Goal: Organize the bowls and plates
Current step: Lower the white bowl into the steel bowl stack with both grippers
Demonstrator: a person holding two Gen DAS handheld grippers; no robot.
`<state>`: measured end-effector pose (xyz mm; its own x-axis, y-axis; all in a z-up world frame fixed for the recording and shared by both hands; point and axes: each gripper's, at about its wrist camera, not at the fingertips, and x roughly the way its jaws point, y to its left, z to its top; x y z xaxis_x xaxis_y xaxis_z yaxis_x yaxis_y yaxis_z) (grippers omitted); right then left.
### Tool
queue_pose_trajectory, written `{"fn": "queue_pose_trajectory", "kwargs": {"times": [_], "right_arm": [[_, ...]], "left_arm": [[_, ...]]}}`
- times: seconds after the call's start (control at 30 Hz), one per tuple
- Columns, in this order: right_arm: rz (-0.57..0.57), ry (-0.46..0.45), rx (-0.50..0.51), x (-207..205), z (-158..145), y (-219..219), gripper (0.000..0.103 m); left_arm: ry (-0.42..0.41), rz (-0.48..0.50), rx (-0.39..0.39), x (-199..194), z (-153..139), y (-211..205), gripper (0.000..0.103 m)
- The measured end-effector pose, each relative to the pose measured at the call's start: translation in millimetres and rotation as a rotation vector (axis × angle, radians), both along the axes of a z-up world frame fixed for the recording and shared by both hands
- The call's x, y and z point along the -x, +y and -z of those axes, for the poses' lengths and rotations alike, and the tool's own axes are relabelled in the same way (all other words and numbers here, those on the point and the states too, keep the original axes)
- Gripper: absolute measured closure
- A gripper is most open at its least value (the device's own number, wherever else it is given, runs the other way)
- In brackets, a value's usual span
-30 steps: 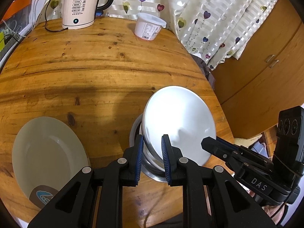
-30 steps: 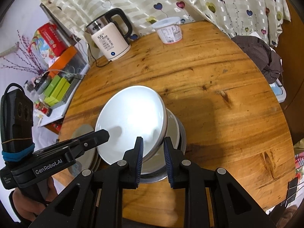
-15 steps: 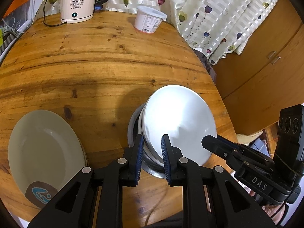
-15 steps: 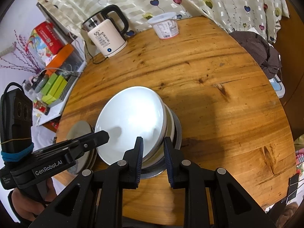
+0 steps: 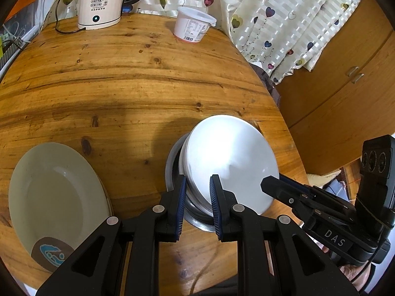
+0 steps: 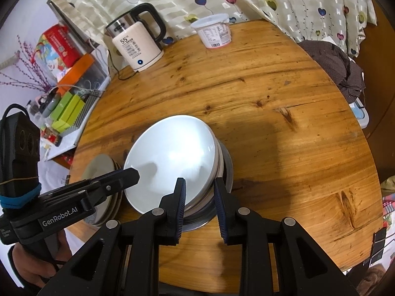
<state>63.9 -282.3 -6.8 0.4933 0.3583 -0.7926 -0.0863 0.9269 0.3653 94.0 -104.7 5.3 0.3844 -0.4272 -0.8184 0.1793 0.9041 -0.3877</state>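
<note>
Left wrist view: left tongs point(image 5: 197, 192) pinch near rim of white bowl point(image 5: 229, 157), tilted atop bowl stack in steel basin point(image 5: 172, 172), tabletop point(image 5: 123, 86) at 5 o'clock. Plate stack point(image 5: 56, 197) at 8 o'clock. Step: seating bowl, likely.

Right wrist view: right tongs point(image 6: 200, 194) straddle opposite rim of white bowl point(image 6: 170, 157); whether pads press or have let go, cannot tell. Next: release, level bowl. Glossy, slippery.

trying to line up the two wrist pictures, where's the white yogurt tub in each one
Left wrist view: the yogurt tub stands at top centre, at the far table edge, right of the kettle.
Right wrist view: the tub is again at the top, slightly right of centre, right of the kettle.
Shared landmark: the kettle showing 55, beside the heart curtain.
</note>
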Motion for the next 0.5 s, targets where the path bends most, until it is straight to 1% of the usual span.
{"fn": "queue_pose_trajectory", "kwargs": {"times": [0.1,0.37,0.5], "right_arm": [[0.0,0.0,-0.001,0.1,0.2,0.5,0.079],[-0.015,-0.009,-0.011,0.6,-0.5,0.3,0.079],[-0.018,-0.016,-0.012,1.3,-0.5,-1.5,0.077]], "left_arm": [[-0.006,-0.001,0.003,0.0,-0.6,0.7,0.083],[-0.054,0.001,-0.009,4.3,-6.3,2.3,0.083],[-0.069,-0.001,-0.014,6.4,-7.6,2.4,0.083]]}}
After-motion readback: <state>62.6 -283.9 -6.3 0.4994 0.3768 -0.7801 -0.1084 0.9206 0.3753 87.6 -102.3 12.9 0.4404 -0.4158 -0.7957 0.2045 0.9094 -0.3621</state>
